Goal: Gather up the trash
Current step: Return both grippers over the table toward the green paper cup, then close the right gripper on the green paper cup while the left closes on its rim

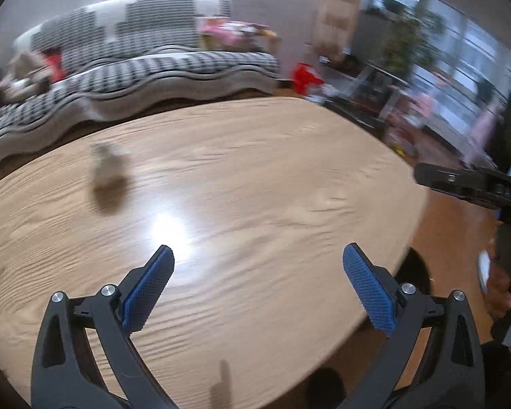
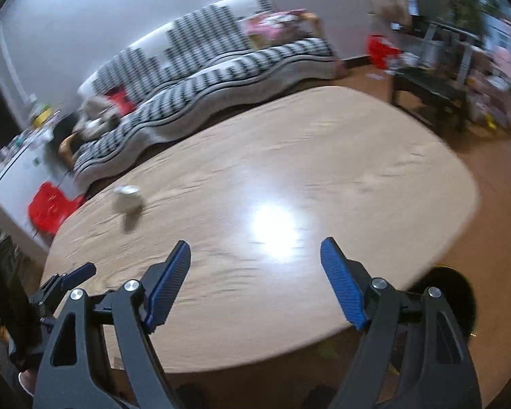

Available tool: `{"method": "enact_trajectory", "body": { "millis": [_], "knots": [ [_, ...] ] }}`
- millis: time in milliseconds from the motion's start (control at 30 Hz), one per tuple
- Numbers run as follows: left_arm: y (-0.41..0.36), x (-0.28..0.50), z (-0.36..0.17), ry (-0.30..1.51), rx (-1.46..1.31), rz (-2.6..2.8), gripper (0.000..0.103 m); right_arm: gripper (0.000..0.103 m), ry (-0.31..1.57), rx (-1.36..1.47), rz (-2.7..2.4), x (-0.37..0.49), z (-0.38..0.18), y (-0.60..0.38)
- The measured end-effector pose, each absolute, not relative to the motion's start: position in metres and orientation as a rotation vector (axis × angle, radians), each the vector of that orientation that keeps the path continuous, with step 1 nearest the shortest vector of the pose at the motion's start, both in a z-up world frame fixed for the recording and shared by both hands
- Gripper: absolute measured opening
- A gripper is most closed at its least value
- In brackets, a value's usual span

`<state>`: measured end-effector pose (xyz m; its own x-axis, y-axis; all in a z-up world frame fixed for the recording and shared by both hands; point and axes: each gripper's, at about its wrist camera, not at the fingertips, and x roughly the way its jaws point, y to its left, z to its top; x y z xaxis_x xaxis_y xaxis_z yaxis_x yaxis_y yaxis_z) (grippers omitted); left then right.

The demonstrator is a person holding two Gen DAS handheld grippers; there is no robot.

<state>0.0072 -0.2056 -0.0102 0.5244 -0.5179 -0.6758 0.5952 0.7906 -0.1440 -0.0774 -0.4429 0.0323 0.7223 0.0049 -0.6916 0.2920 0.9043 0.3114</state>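
A small pale crumpled piece of trash [image 1: 108,165] lies on the wooden table [image 1: 255,170] at its far left; it also shows in the right wrist view [image 2: 127,199], blurred. My left gripper [image 1: 258,259] is open and empty above the near part of the table, well short of the trash. My right gripper [image 2: 255,252] is open and empty above the table's near edge. The right gripper also appears at the right edge of the left wrist view [image 1: 470,184], and the left gripper at the left edge of the right wrist view [image 2: 68,277].
A black-and-white patterned sofa [image 1: 136,64] stands behind the table. A dark round bin [image 2: 456,293] sits on the floor by the table's near right edge. Red bags [image 2: 49,206] lie on the floor at left. A dark low table [image 2: 429,92] and shelves stand at right.
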Motion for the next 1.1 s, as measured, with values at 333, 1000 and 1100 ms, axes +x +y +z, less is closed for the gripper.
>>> {"method": "enact_trajectory", "body": {
  "millis": [333,1000,1100],
  "knots": [
    [-0.075,0.044,-0.011,0.770,0.012,-0.437,0.096,0.076,0.796,0.354,0.009,0.000,0.016,-0.333],
    [-0.095,0.158,-0.049,0.837,-0.024,-0.412,0.096,0.076,0.901,0.363,0.118,0.145,-0.004,-0.285],
    [-0.111,0.183,-0.058,0.840,0.011,-0.393,0.096,0.071,0.935,0.351,0.147,0.181,-0.016,-0.280]
  ]
}}
